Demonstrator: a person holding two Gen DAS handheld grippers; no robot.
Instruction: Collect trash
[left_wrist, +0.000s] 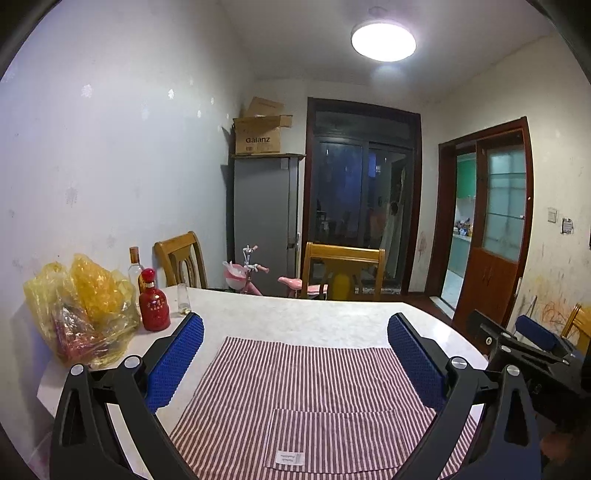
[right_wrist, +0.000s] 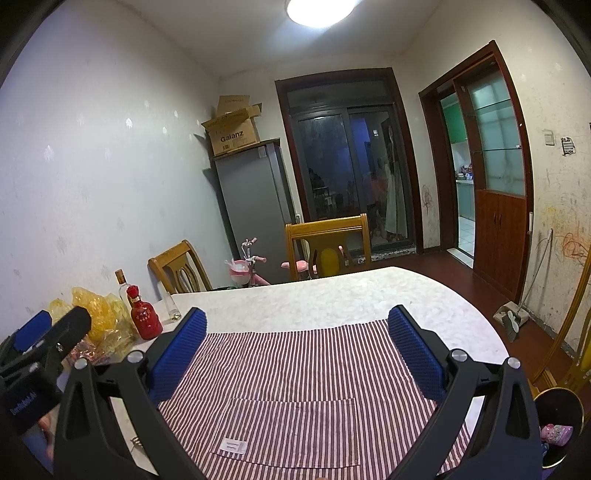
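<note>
— Two grippers, both with jaws spread wide and nothing between them. The left gripper (left_wrist: 295, 354) and the right gripper (right_wrist: 297, 350) hover side by side over the near edge of the table (left_wrist: 295, 314).

— What lies under them?

— A striped cloth (left_wrist: 306, 387), flat, directly below and ahead of both. No scraps on it that I can see.

— So where's the trash?

— Likeliest the yellow bag (left_wrist: 85, 310), crumpled, ahead and far to the left of the left gripper. Just beside it stand a red bottle (left_wrist: 153, 304), a clear bottle (left_wrist: 135, 267) behind that, and a small glass (left_wrist: 183, 299). Whether those count as trash, I can't tell.

— And a bin?

— A dark bin (right_wrist: 557, 424) on the floor, low to the right of the right gripper, something pink inside.

— Which step, then?

— The start, I'd judge: nothing picked yet. Next calls for the left gripper to reach forward-left and close on a fold of the bag, clear of the bottles.
</note>
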